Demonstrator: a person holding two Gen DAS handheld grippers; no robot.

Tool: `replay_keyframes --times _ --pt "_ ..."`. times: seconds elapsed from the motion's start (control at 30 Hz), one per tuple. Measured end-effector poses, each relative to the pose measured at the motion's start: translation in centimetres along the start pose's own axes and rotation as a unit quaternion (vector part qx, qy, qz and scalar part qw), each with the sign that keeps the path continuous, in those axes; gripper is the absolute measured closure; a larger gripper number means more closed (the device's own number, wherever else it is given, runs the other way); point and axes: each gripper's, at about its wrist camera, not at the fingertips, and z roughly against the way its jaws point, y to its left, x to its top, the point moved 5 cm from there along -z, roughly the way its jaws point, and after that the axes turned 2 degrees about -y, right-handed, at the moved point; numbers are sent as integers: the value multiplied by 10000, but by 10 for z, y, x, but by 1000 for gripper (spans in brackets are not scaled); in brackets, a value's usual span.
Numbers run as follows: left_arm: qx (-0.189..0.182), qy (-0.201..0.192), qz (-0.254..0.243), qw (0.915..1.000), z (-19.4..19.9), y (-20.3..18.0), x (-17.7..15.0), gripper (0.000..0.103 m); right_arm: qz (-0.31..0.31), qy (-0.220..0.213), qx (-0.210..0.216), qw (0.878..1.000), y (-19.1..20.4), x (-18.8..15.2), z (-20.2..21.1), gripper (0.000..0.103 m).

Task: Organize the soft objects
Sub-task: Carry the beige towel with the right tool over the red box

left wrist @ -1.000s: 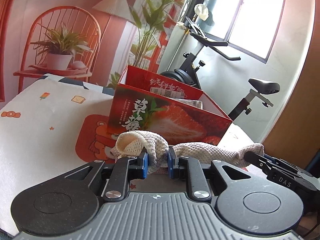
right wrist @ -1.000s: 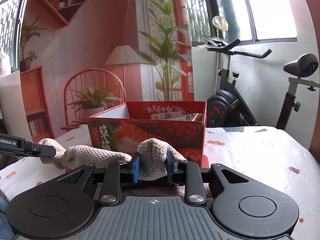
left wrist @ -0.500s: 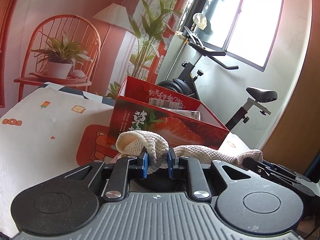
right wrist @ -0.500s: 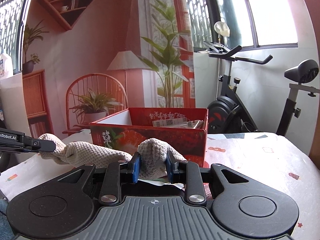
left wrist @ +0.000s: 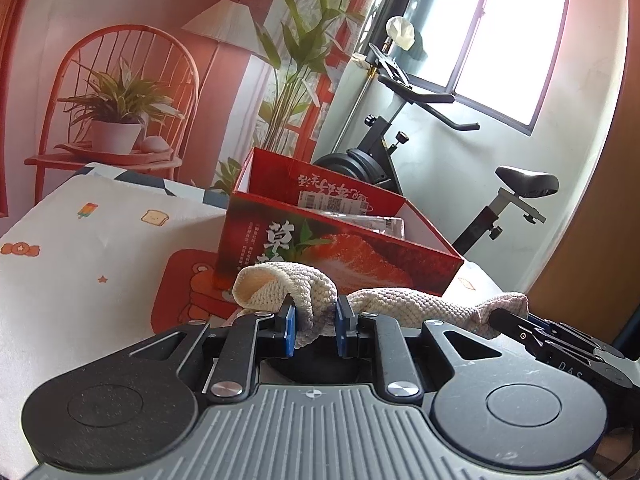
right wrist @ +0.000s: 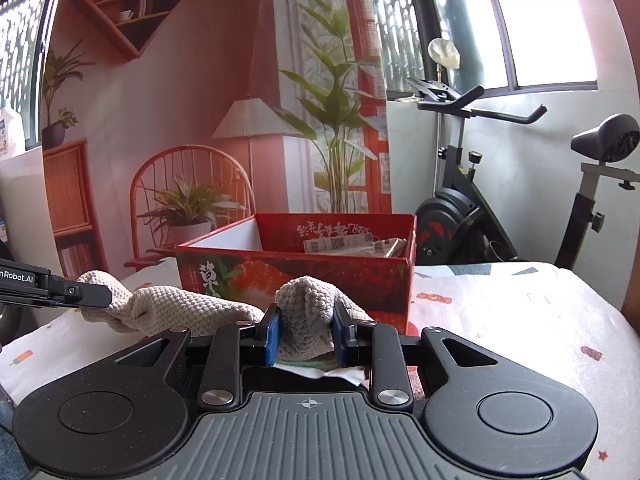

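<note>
Cloth [left wrist: 404, 300], cream knit, one piece: stretched between both grippers above the table [left wrist: 80, 264], just in front of the red strawberry box [left wrist: 340, 248]. Left gripper [left wrist: 316, 330]: blue pads pinching one bunched end of the cloth, which folds over the left pad. Right gripper [right wrist: 306, 336]: pads pinching the other bunched end; a white and pale green scrap shows beneath it. Box: open-topped, standing on the patterned tablecloth, holding labelled packets [right wrist: 352, 244]. Background: exercise bike [right wrist: 472, 208] beside the window, printed backdrop of chair, lamp and plants.
</note>
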Motion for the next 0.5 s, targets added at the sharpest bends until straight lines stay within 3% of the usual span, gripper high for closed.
replay_keyframes --times 0.33,0.5 --pt "-194 -111 -15 9997 -45 -13 82 83 -202 -157 7 9997 -23 68 -51 79" --pt "-58 -8 -110 9999 -85 -14 107 83 -417 -73 -22 9991 -42 94 -93 79"
